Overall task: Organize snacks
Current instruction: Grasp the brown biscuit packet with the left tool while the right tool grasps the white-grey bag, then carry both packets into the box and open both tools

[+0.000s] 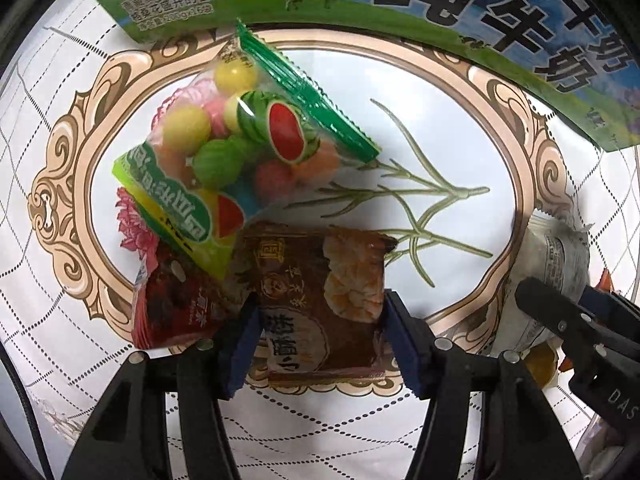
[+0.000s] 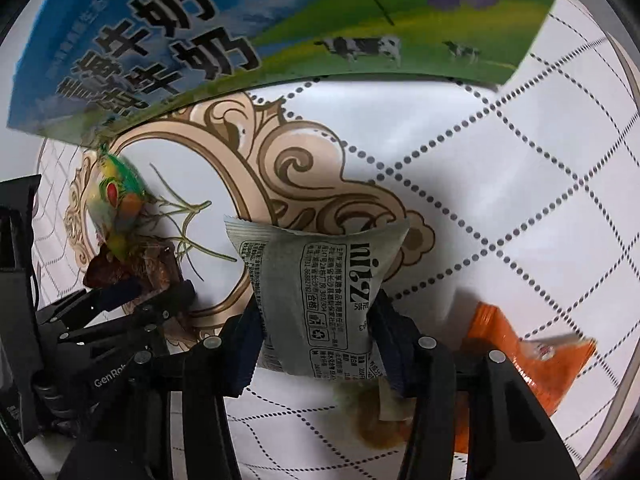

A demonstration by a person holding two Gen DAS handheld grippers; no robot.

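Note:
My left gripper [image 1: 320,320] is shut on a brown snack packet [image 1: 320,300], held low over the tablecloth. A clear bag of fruit-shaped candies [image 1: 240,140] lies just ahead, overlapping a red snack packet [image 1: 176,308] at the left. My right gripper [image 2: 316,320] is shut on a grey-white snack packet [image 2: 316,292]; it also shows in the left wrist view [image 1: 556,264]. The left gripper shows at the left of the right wrist view [image 2: 132,292], with the candy bag [image 2: 118,196] beyond it.
A milk carton box [image 1: 440,8] stands at the far side, also in the right wrist view [image 2: 240,32]. An orange packet [image 2: 532,356] and a yellowish snack [image 2: 372,420] lie under the right gripper. The white patterned tablecloth [image 2: 500,200] covers the table.

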